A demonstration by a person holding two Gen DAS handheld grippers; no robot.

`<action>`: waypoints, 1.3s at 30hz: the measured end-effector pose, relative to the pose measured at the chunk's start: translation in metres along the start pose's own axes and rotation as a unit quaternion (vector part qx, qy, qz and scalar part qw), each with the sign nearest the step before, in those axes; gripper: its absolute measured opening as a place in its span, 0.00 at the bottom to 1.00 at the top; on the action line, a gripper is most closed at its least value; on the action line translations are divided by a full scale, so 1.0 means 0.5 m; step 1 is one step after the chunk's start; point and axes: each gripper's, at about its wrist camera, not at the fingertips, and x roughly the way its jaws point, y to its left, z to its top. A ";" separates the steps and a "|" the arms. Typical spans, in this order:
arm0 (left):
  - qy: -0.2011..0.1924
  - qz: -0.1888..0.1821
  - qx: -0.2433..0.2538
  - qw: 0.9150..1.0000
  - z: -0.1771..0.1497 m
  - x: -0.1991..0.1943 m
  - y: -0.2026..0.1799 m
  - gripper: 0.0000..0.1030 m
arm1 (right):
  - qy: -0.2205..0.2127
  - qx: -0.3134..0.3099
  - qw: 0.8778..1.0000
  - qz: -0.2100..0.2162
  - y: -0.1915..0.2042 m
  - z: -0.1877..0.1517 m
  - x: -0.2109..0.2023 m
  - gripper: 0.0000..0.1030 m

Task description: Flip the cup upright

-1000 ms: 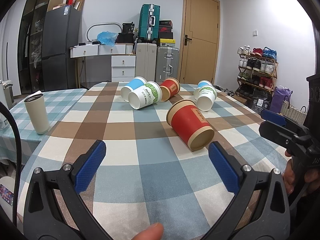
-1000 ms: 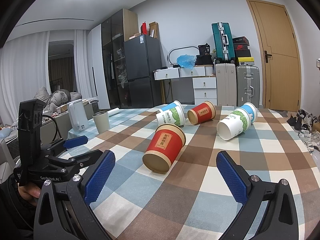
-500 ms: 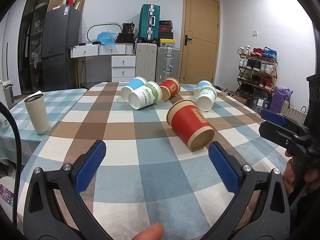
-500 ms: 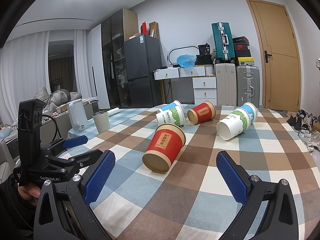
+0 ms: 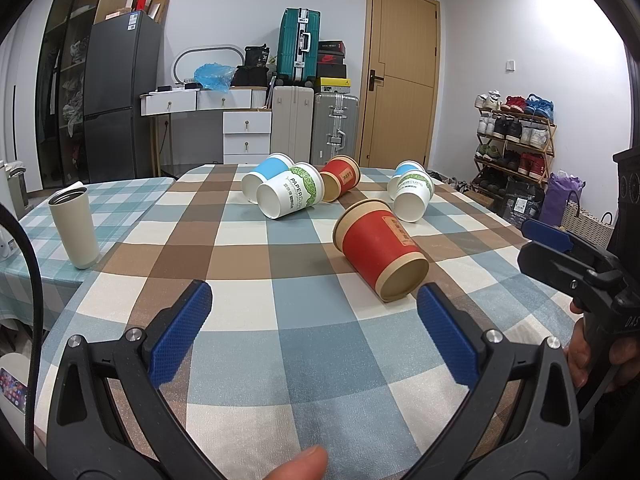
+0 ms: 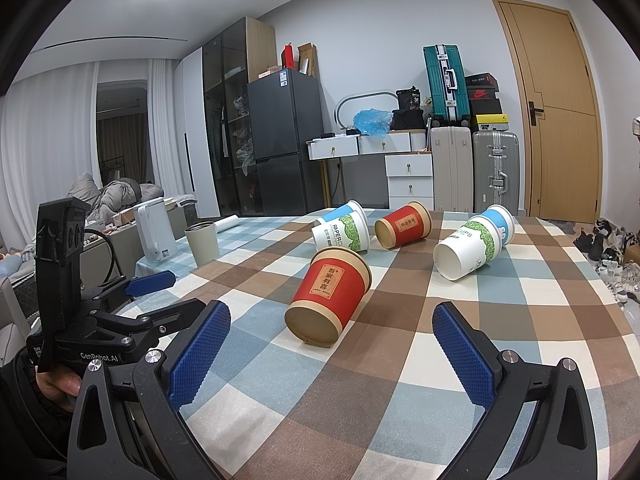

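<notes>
Several paper cups lie on their sides on a checked tablecloth [image 5: 248, 304]. The nearest is a red cup [image 5: 380, 250], its base toward me; it also shows in the right wrist view [image 6: 330, 296]. Behind it lie a green-and-white cup [image 5: 290, 196], a blue cup [image 5: 264, 176], a second red cup [image 5: 340, 178] and another green-and-white cup [image 5: 412, 198]. My left gripper [image 5: 314, 336] is open and empty, short of the red cup. My right gripper [image 6: 330, 354] is open and empty, just short of the same cup.
A beige tumbler [image 5: 75, 232] stands upright on the adjoining table at the left. A white kettle [image 6: 154, 234] stands beyond it. Each gripper shows in the other's view, the right one [image 5: 576, 264] at the right and the left one [image 6: 120, 308] at the left.
</notes>
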 end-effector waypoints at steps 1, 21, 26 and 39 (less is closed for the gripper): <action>0.000 0.000 0.000 1.000 0.000 0.000 0.000 0.99 | 0.000 0.000 1.000 0.000 0.000 0.000 0.000 1.00; 0.000 0.000 0.001 1.000 0.000 0.000 0.000 0.99 | 0.000 0.000 1.000 0.001 0.000 0.001 -0.001 1.00; 0.000 0.000 0.001 1.000 0.000 0.001 0.000 0.99 | 0.001 -0.001 1.000 0.002 0.002 0.002 0.001 1.00; 0.004 0.011 0.002 1.000 0.005 0.001 -0.001 0.99 | 0.002 0.008 1.000 0.001 -0.011 0.003 0.000 1.00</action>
